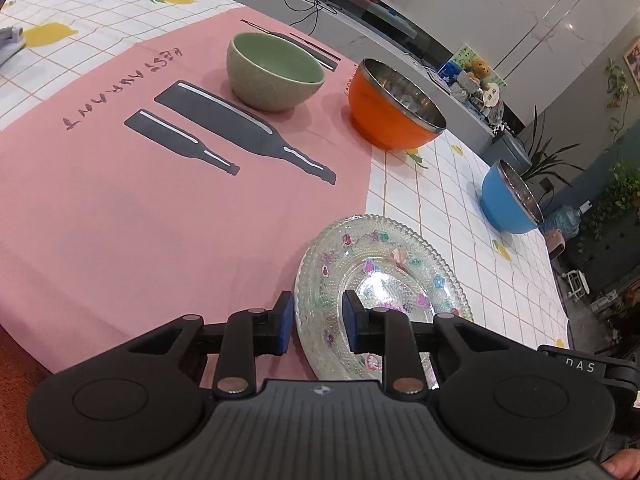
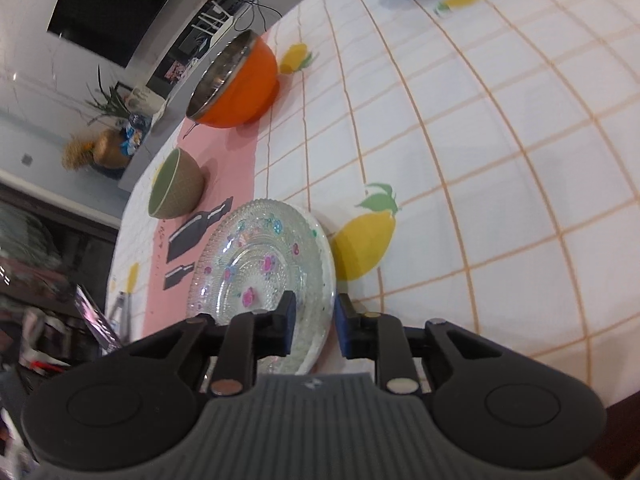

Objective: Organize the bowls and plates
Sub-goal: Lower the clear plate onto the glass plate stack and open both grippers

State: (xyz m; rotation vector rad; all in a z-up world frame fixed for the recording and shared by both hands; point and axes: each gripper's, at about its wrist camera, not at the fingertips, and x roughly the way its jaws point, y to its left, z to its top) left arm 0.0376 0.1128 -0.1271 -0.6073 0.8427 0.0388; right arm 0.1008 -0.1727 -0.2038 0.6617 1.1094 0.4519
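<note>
A clear glass plate (image 1: 384, 276) with coloured flower marks lies at the near edge of the table, partly on the pink placemat (image 1: 120, 200). My left gripper (image 1: 318, 322) is open, its jaws standing either side of the plate's near rim. My right gripper (image 2: 314, 322) is open too, its jaws astride the plate's (image 2: 260, 264) rim from the other side. A green ceramic bowl (image 1: 274, 70) stands on the placemat. An orange bowl (image 1: 394, 106) with a steel inside stands at the placemat's far corner. A blue bowl (image 1: 510, 200) stands further right.
The table has a white checked cloth (image 2: 480, 160) with lemon prints. A counter (image 1: 360, 12) with cables and small items runs behind the table. Plants (image 1: 616, 200) stand at the right.
</note>
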